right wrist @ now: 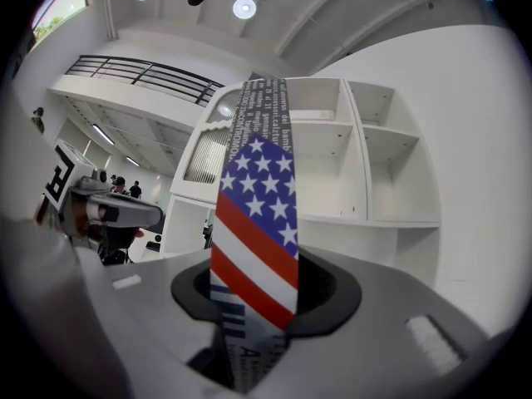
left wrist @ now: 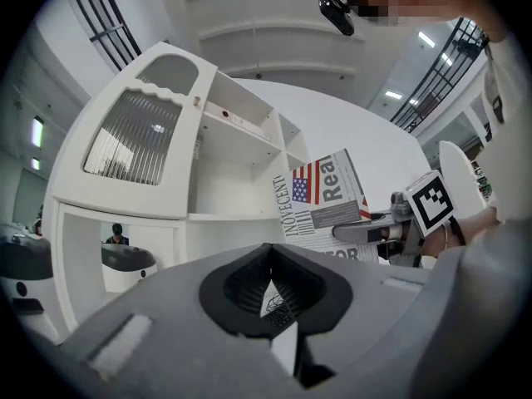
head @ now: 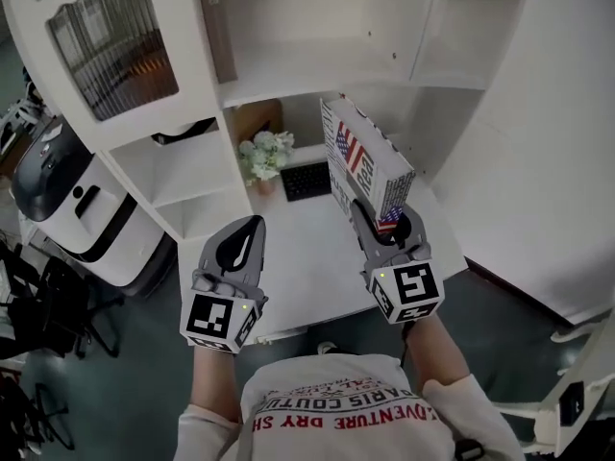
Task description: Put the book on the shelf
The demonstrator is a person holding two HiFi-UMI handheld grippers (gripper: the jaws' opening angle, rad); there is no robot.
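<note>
book is in the air in front of the shelf, level with its lower open compartment, standing upright with the flag cover turned toward the shelf's left side. not yet in any compartment.

right gripper: jaws partly closed and clamped on the book's bottom edge. in the right gripper view the flag band of the book rises straight out from between the jaws, with the shelf's open compartments behind it.

left gripper: jaws together, nothing between them. it hangs lower and further out from the shelf than the book and plays no part in the hold.

risks, as judged from here:
- the grip is on the bottom edge only, so most of the book's weight stands above the jaws. a quick push toward the shelf could make it pivot or lean in the pads.
- the top corner may catch the shelf board above the opening if the book goes in too high or tilted, and that could lever it out of the grip.
- a slip would drop it on the desk surface at the shelf's foot, where the flower pot and the dark keyboard sit. the pot looks easy to topple.
- letting go before the book leans on a divider may leave it to fall flat.
</note>
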